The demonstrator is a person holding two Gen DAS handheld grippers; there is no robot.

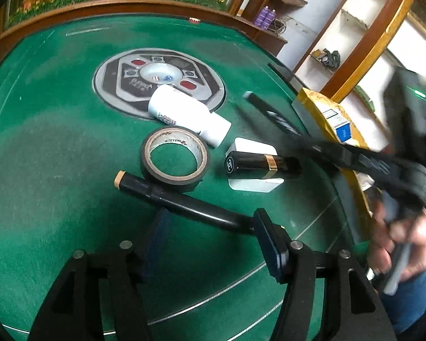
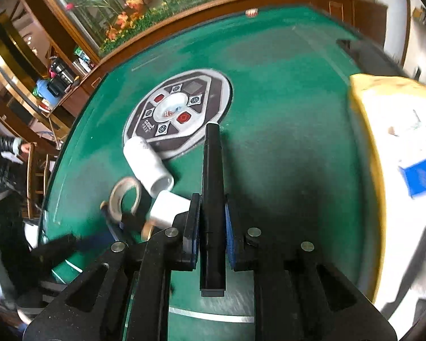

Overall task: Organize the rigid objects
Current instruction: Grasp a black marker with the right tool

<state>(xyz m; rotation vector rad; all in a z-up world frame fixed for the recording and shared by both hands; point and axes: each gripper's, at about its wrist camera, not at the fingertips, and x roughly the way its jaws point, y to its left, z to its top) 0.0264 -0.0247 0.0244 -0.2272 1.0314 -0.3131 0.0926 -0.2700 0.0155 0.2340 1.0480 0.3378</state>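
In the left wrist view, my left gripper (image 1: pixel 211 227) is open just above the green table (image 1: pixel 56 142). A black marker with a tan cap (image 1: pixel 167 199) lies slantwise in front of its fingers, its rear end by the right pad. Beyond it lie a black tape roll (image 1: pixel 174 159), a white bottle (image 1: pixel 189 115), and a black lipstick (image 1: pixel 261 166) resting on a white adapter (image 1: pixel 252 183). My right gripper (image 2: pixel 213 227) is shut on a long black bar (image 2: pixel 213 193), which also shows at the right as the bar (image 1: pixel 284 122), held above the table.
A yellow box (image 1: pixel 321 105) stands at the table's right edge with a blue-and-white packet (image 1: pixel 342 132) inside; it appears as the box (image 2: pixel 366 130) in the right wrist view. A round control panel (image 1: pixel 159 81) sits mid-table. A person's hand (image 1: pixel 397 241) holds the right gripper.
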